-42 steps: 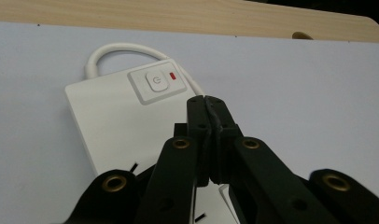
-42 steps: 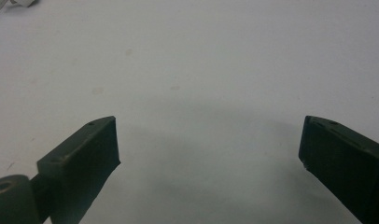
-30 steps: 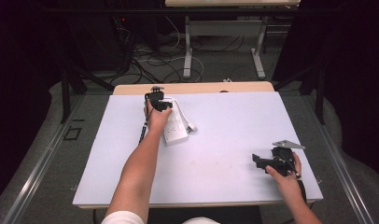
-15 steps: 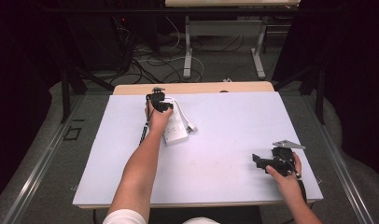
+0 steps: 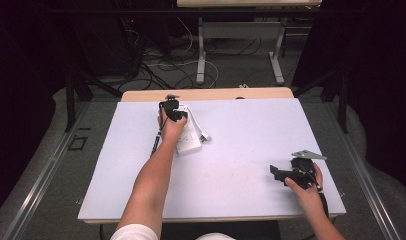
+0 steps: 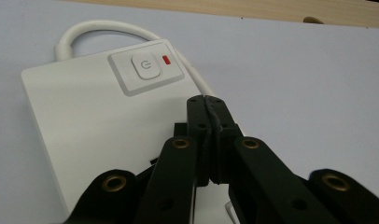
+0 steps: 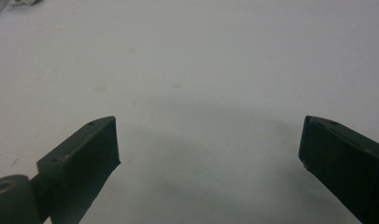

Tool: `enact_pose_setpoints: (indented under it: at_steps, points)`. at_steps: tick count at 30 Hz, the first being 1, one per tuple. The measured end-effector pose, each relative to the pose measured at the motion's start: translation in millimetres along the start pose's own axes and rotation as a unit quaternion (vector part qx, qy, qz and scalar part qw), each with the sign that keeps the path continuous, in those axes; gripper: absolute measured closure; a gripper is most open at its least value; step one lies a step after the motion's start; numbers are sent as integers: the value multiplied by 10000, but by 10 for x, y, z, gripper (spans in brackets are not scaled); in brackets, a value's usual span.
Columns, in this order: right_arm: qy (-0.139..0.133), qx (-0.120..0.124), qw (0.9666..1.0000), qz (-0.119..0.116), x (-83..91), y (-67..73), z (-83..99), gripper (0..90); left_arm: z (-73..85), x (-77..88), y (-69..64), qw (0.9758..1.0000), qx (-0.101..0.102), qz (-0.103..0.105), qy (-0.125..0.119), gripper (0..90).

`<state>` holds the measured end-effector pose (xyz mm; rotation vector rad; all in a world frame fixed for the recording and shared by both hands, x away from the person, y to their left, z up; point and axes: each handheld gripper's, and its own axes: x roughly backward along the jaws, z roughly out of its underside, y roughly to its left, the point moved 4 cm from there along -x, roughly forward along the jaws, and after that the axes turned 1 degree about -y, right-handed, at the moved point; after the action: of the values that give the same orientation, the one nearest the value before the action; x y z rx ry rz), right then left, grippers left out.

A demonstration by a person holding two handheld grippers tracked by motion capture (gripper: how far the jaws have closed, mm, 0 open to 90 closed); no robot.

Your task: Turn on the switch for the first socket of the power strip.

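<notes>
The left gripper (image 6: 207,100) has its fingers (image 6: 197,121) pressed together, tip against tip, with nothing between them. They sit low over a flat white power strip (image 6: 85,126) that lies on the bench (image 6: 295,70). Just beyond the fingertips, and a little to their left in the left gripper view, is the strip's raised switch panel with a square power button (image 6: 145,66) and a small red indicator (image 6: 166,59) beside it. The fingertips are close to that panel but apart from the button. A thick white cord (image 6: 103,29) loops out of the strip's far end, curves back and runs past the fingers on their right side.

In the high view the left gripper (image 5: 175,114) sits over the far end of the power strip (image 5: 190,140), near the far edge of the bench (image 5: 251,145); the strip extends from under the hand back toward the person.

The right gripper (image 7: 208,140) has its fingers (image 7: 85,149) spread wide, with only bare white bench surface between and ahead of them. In the high view the right gripper (image 5: 277,172) is held low near the near right corner of the bench, well apart from the power strip, its fingers pointing left across the bench.
</notes>
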<state>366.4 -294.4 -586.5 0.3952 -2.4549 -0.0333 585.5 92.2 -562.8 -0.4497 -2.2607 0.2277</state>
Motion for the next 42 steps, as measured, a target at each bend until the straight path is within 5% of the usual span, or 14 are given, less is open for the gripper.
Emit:
enact_pose_setpoints:
  at_steps: [14,42]
  points:
    - [12,38,10000,-22,5,3,0,43,8,-21,-9,9998,-103,-149,-40,900]
    - [44,20,10000,-16,-8,8,8,43,10,-25,-30,9999,-115,-104,-30,900]
